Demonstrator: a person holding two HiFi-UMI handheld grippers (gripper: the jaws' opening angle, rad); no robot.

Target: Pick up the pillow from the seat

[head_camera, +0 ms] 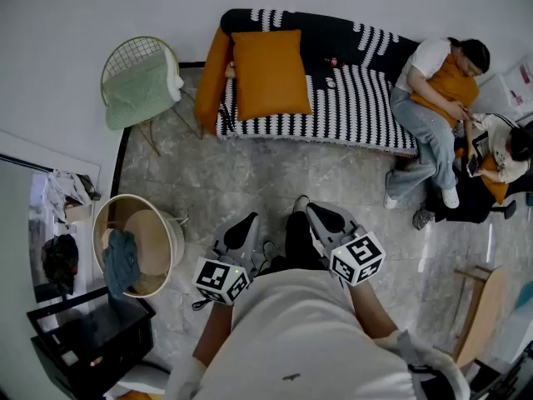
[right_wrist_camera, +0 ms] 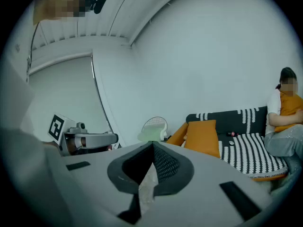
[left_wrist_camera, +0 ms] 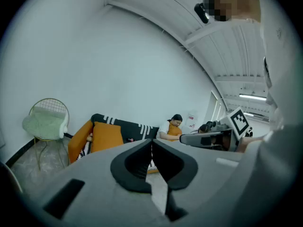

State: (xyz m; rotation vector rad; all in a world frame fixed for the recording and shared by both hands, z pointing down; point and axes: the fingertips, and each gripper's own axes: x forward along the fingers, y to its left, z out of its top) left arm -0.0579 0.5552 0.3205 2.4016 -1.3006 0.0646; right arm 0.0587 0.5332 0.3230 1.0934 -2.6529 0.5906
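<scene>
The left gripper and the right gripper are hovering side by side above the marble floor, both with jaws pressed together and gripping nothing (each is tipping slightly downward). Well ahead of them, the orange pillow is leaning against the backrest near the left end of the black-and-white striped sofa, far from either gripper, while a person is sitting at the sofa's right end
</scene>
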